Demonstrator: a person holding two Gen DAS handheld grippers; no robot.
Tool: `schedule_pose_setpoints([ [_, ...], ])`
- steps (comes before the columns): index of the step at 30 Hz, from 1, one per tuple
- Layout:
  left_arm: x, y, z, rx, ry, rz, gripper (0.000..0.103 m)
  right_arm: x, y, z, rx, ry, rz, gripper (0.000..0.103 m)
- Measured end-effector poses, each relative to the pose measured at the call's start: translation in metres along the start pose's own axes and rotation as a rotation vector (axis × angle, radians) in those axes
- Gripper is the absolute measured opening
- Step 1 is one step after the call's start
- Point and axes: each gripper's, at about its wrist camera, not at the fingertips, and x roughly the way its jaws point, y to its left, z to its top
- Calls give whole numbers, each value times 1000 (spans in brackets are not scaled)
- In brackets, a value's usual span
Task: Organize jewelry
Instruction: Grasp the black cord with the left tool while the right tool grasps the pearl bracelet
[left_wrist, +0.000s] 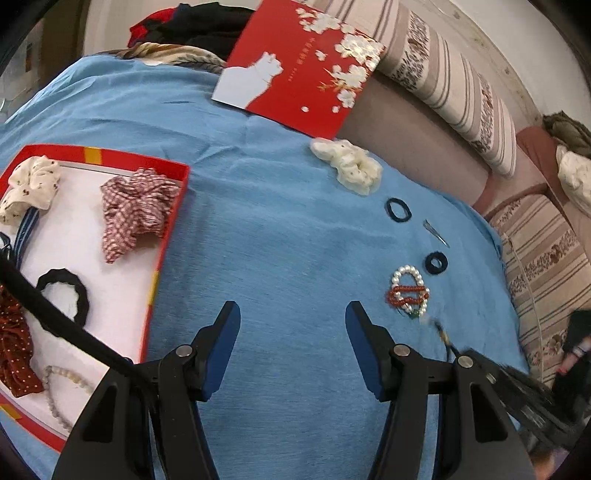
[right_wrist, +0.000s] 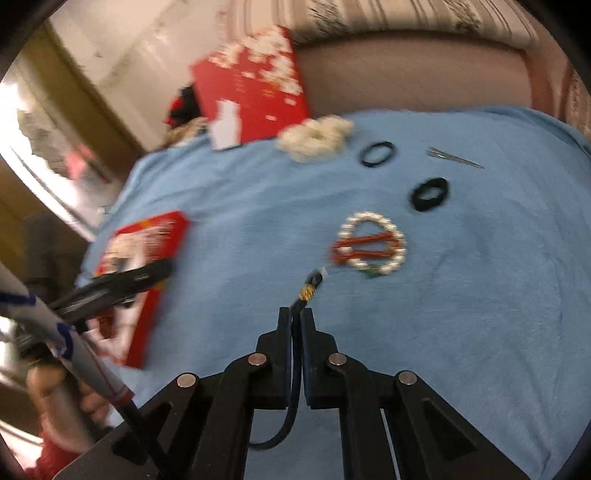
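The right gripper (right_wrist: 295, 317) is clamped on a dark cord bracelet (right_wrist: 308, 291) with a gold bead, lifted above the blue cloth (left_wrist: 277, 229). The left gripper (left_wrist: 291, 325) hangs apart and empty near the red box (left_wrist: 162, 258) at the cloth's left edge, which already holds scrunchies. A pearl bracelet (right_wrist: 373, 243), hair ties and a clip lie toward the right edge. This looks like mid-transfer; next, carrying the cord leftward into the box.

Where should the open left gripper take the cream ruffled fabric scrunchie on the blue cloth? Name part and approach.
Pinch the cream ruffled fabric scrunchie across one puffy side of its ring, coming from above. It lies flat on the blue cloth, so the left gripper can straddle the soft ruffle.
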Motion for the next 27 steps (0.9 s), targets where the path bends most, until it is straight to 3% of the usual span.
schedule_pose_setpoints([
  [4, -3, 7, -1, -12, 0, 8, 58, 3, 16, -18, 13, 51, 93, 5],
  [8, -6, 11, -3, -8, 3, 15, 58, 31, 26, -41, -38, 112, 2, 8],
  [12, -6, 14, -6, -5, 16, 14, 58, 34, 21, -41, -67, 93, -74, 42],
  [15, 0, 9, -10, 12, 49, 19, 59, 24, 6, -25, -29, 44, -114, 43],
  [19, 14, -8, -20, 58, 135, -42, 59, 26, -16, 11, -11, -8, -214, 43],
  [24, 18, -32, -43, 172, 155, -50, 58, 69, -31, 61, -90, 46, -327, 43],
  [27, 22, -34, -50, 188, 172, -69, 58, 100, -40, 74, -129, 100, -386, 43],
])
